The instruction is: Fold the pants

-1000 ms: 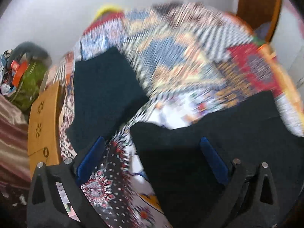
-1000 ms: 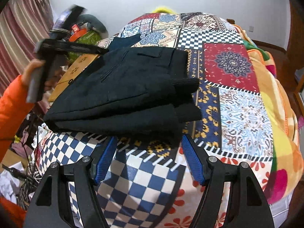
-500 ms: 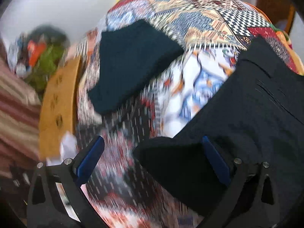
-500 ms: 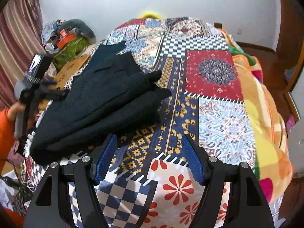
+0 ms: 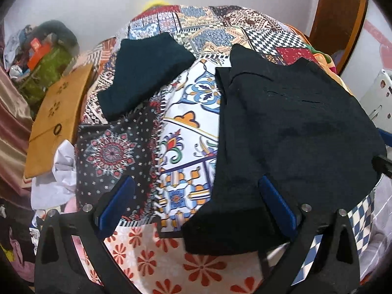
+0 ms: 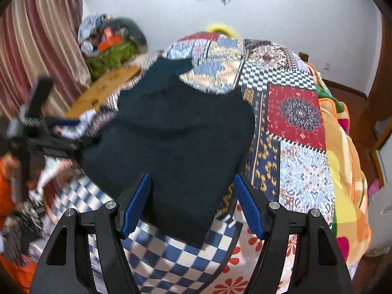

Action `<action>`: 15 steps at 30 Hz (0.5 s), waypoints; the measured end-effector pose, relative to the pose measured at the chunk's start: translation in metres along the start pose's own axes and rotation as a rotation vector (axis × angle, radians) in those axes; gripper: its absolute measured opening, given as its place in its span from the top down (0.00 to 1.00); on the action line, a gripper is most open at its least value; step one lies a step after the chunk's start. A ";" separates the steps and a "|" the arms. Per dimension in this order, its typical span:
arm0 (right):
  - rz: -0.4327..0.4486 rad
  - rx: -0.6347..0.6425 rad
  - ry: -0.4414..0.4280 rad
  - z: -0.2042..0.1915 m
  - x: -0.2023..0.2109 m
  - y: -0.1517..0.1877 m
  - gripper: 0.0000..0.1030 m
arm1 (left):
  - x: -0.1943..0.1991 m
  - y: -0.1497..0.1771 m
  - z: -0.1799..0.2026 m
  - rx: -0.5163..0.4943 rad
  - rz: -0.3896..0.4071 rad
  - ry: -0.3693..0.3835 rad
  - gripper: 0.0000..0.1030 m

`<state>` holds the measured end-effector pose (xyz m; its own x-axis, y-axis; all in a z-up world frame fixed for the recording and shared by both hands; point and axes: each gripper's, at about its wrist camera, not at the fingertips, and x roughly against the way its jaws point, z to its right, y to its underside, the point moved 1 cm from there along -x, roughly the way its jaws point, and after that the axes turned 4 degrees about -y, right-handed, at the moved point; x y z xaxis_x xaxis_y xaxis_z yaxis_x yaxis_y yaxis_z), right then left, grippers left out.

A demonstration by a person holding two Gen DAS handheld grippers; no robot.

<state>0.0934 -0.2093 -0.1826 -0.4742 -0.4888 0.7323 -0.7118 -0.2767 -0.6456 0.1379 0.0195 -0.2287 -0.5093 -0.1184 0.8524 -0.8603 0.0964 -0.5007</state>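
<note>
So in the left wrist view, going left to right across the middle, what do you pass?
Wooden board → small dark folded garment → white floral quilt patch → black pants.

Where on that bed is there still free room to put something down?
The quilt lies bare to the right of the black pants, out to the orange blanket. A narrower bare strip runs between the pants and the dark folded garment. The bedside with the board is cluttered.

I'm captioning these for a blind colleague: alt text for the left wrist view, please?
Black folded pants lie on a patchwork quilt, their near corner between the open left gripper fingers. A second dark folded garment lies farther back.
</note>
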 end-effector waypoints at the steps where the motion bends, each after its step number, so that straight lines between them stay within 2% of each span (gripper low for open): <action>1: -0.005 0.007 -0.003 0.001 -0.003 0.003 0.36 | -0.001 0.001 -0.003 -0.002 0.000 0.000 0.00; 5: -0.003 -0.057 -0.061 0.016 -0.005 0.008 0.36 | -0.002 0.006 -0.015 0.026 -0.011 0.051 0.00; 8: 0.028 -0.071 -0.008 0.023 0.001 0.009 0.36 | 0.003 0.004 -0.018 0.011 -0.001 0.053 0.00; 10: 0.023 -0.084 -0.018 0.027 0.005 0.008 0.36 | 0.010 0.000 -0.021 -0.004 0.022 0.003 0.00; 11: 0.021 -0.095 -0.012 0.030 0.007 0.006 0.36 | 0.015 -0.005 -0.025 0.001 0.047 -0.052 0.00; 12: 0.019 -0.096 0.006 0.033 0.010 0.002 0.36 | 0.018 -0.009 -0.027 0.008 0.057 -0.063 0.00; 15: 0.038 -0.083 0.021 0.037 0.014 -0.013 0.36 | 0.019 -0.030 -0.037 0.049 0.069 0.002 0.00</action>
<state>0.1158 -0.2432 -0.1721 -0.5119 -0.4802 0.7123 -0.7331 -0.1881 -0.6536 0.1548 0.0506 -0.1915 -0.5672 -0.1114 0.8160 -0.8234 0.0553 -0.5648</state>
